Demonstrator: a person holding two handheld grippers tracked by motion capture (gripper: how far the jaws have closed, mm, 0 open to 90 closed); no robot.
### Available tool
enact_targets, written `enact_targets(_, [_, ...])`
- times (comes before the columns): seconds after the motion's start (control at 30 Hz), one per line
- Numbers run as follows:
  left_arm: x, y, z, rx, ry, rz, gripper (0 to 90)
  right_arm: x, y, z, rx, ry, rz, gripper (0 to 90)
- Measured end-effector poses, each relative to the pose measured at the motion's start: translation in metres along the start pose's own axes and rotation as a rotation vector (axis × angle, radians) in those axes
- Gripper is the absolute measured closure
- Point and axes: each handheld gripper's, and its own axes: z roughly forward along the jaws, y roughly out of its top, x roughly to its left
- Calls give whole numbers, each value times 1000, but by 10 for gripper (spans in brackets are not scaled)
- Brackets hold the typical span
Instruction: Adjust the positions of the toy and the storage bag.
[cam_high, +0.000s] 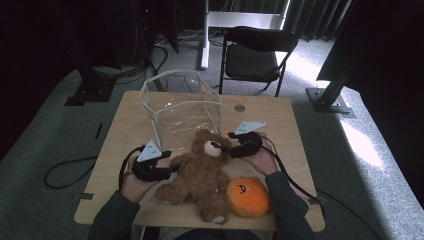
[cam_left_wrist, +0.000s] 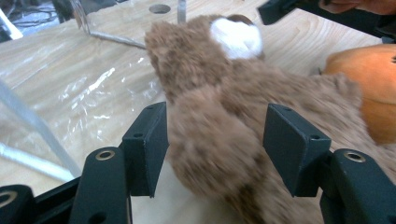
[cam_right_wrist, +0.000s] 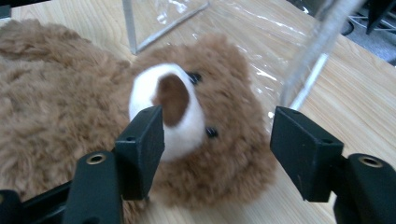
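both grippers wide apart: left gripper (cam_left_wrist: 215, 149) straddles teddy bear (cam_high: 200, 172) arm, right gripper (cam_right_wrist: 217, 154) its head.

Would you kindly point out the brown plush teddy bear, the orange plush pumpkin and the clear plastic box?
brown plush teddy bear (cam_high: 200, 172), high view, belly.
orange plush pumpkin (cam_high: 247, 196), high view, front.
clear plastic box (cam_high: 182, 106), high view, front rim.

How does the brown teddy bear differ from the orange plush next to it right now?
The teddy bear is shaggy brown with spread limbs and a white muzzle; the orange plush is a smooth, round ball with a dark face mark. The bear is larger and lies between the open left claw and open right claw; no claw is at the orange plush. Both are soft toys lying on the wooden table.
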Motion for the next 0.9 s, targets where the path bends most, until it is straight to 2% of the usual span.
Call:
enact_targets(0.07, [-11, -5, -4, -8, -7, -1, 405, 3, 4, 4, -3, 11, -4, 296])
enact_targets(0.1, [-11, -5, -4, -8, -7, -1, 399, 3, 4, 4, -3, 11, -4, 296])
enact_targets(0.17, [-22, -7, -5, -12, -17, 9, 388, 8, 11, 13, -4, 24, -15, 254])
enact_targets(0.23, [-36, -10, -5, -5, -39, 31, 376, 12, 15, 20, 1, 16, -32, 235])
enact_targets(0.27, [-36, -10, -5, -5, -39, 31, 374, 12, 15, 20, 1, 16, -32, 235])
enact_targets(0.3, [-41, -11, -3, 9, -55, 36, 374, 13, 17, 23, 1, 21, -36, 228])
enact_targets(0.37, [-49, -13, 3, 55, -50, 72, 369, 16, 20, 31, 18, 38, -42, 226])
enact_targets(0.4, [-50, -14, 5, 69, -53, 78, 369, 17, 20, 35, 29, 38, -49, 242])
enact_targets(0.47, [-50, -18, 12, 94, -30, 95, 392, 18, 18, 40, 62, 26, -65, 329])
enact_targets(0.5, [-48, -20, 16, 106, -30, 99, 399, 18, 16, 42, 74, 27, -56, 346])
enact_targets(0.57, [-44, -22, 24, 124, -17, 97, 406, 18, 14, 40, 69, 26, -42, 397])
enact_targets(0.67, [-37, -20, 31, 138, 14, 103, 425, 17, 12, 36, 85, -6, -40, 450])
enact_targets(0.87, [-18, -8, 46, 140, 35, 106, 424, 9, 1, 18, 114, -76, 43, 462])
enact_targets(0.9, [-18, -8, 46, 140, 35, 106, 420, 9, 1, 18, 114, -76, 43, 462])
